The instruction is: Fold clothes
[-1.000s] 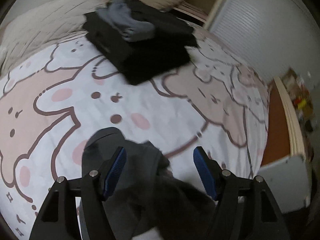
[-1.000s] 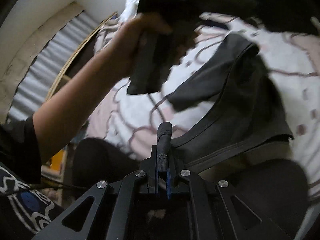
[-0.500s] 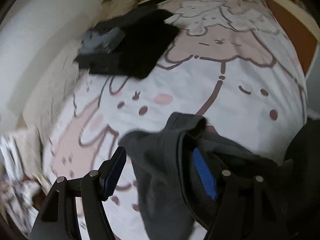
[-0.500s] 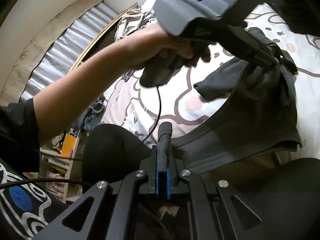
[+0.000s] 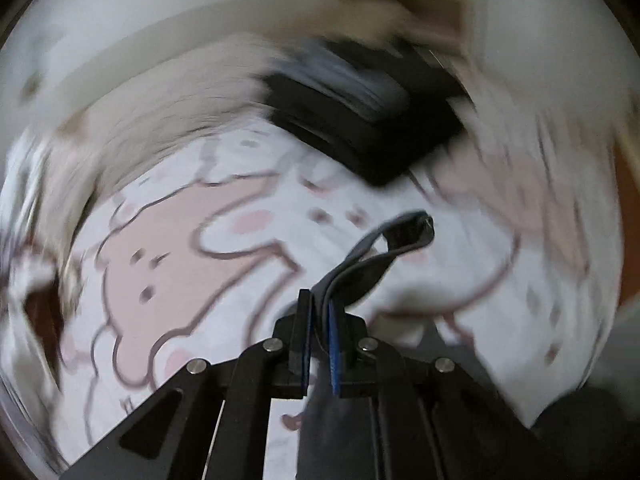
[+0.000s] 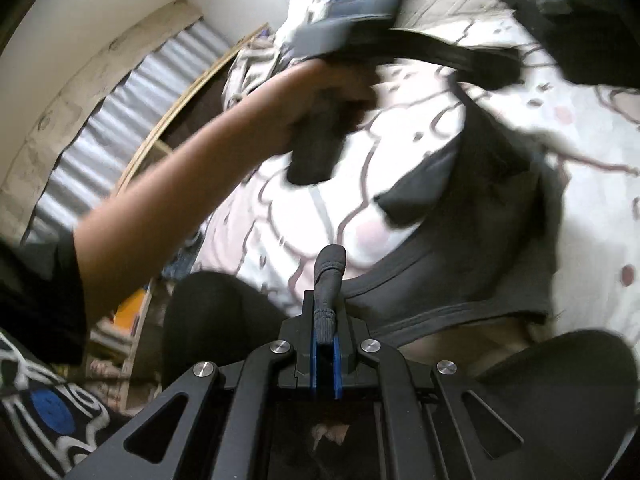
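In the left wrist view, the left gripper is pinching a dark grey strap-like edge of the grey garment; the fabric is running up and to the right, over the cartoon-print bedsheet, toward the folded dark pile beyond. In the right wrist view, the right gripper is clamping a rolled corner of the same grey garment, which is spreading ahead and rightward; the person's left hand is holding its gripper higher and farther, so the cloth's long axis is probably stretching between both grippers.
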